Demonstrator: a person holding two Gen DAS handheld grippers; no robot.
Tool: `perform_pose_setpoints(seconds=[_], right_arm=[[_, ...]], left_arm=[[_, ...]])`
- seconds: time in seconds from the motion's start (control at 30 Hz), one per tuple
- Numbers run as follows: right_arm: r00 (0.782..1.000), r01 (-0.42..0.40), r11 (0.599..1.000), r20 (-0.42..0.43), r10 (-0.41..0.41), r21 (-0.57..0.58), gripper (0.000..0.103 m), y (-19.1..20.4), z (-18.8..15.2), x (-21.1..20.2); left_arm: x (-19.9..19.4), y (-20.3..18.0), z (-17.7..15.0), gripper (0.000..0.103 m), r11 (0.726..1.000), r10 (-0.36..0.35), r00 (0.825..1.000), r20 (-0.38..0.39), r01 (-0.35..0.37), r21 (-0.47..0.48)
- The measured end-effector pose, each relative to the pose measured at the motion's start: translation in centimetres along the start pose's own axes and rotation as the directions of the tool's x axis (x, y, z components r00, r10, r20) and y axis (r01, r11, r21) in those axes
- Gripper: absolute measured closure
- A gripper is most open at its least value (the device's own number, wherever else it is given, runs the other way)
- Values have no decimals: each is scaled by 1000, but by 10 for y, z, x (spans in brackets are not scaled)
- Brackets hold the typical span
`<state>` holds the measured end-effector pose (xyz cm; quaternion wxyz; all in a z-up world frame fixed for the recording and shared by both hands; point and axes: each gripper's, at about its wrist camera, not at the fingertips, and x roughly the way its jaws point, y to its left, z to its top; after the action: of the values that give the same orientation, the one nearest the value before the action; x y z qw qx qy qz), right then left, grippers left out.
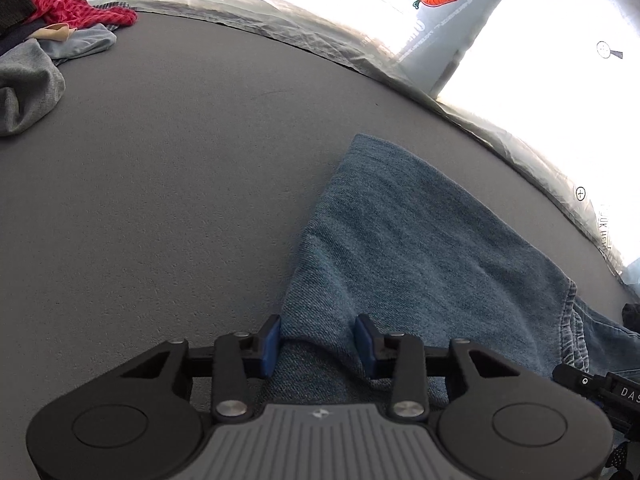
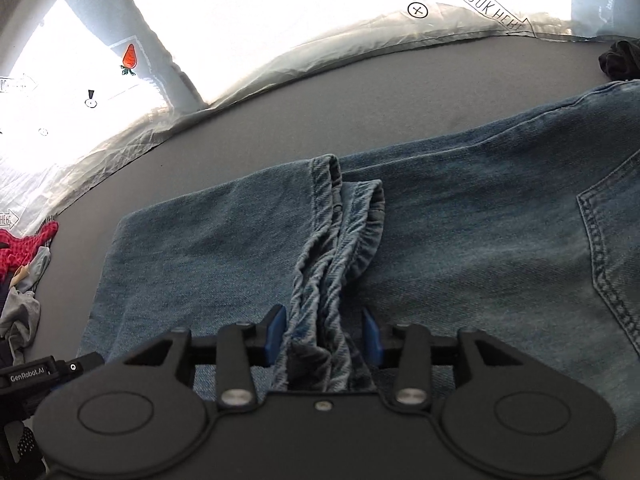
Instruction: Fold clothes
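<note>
Since I want a neat crease, the faded blue denim jeans (image 2: pixel 440 208) lie flat — left gripper (image 1: pixel 316 340) and right gripper (image 2: pixel 324 334) parted, straddling denim, pads not pinching.

Faded blue jeans (image 2: pixel 440 216) (paler stitching) on grey table (image 1: pixel 160 200); red checked garment (image 1: pixel 60 4) at ten o'clock.

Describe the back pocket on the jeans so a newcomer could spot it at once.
Start at the grey table, where blue jeans lie spread flat. The pocket is at their far right, beyond the bunched leg hems. Its double-stitched outline is unique.
</note>
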<state>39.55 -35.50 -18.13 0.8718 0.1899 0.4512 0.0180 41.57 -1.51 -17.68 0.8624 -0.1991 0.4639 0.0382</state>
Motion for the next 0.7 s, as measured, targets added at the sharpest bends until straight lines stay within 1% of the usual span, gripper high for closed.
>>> perform_pose_setpoints(seconds=[0.07, 0.17, 0.3, 0.37, 0.5, 0.6, 0.7], right_arm=[[1000, -6, 1000, 25, 5, 18, 60, -3, -1, -11], [998, -14, 999, 54, 12, 40, 60, -8, -3, -25], [997, -8, 998, 76, 3, 70, 60, -22, -7, -40], [996, -11, 996, 87, 3, 93, 60, -34, -7, -47], [993, -1, 989, 116, -17, 149, 60, -69, -6, -65], [989, 1, 981, 146, -30, 193, 60, -99, -3, -81], [985, -27, 969, 171, -16, 244, 59, -126, -1, -92]], left_arm=[[-12, -6, 1, 78, 1000, -28, 999, 21, 29, -8], [-34, -25, 5, 80, 996, -90, 994, 60, 89, 18], [-52, -64, 6, 82, 979, -200, 976, 85, 194, 67], [-57, -89, 0, 82, 967, -237, 968, 84, 227, 119], [-56, -140, -21, 83, 932, -299, 953, 52, 280, 230], [-46, -181, -38, 83, 903, -315, 949, 1, 300, 307], [-28, -214, -56, 83, 867, -318, 946, -63, 317, 385]])
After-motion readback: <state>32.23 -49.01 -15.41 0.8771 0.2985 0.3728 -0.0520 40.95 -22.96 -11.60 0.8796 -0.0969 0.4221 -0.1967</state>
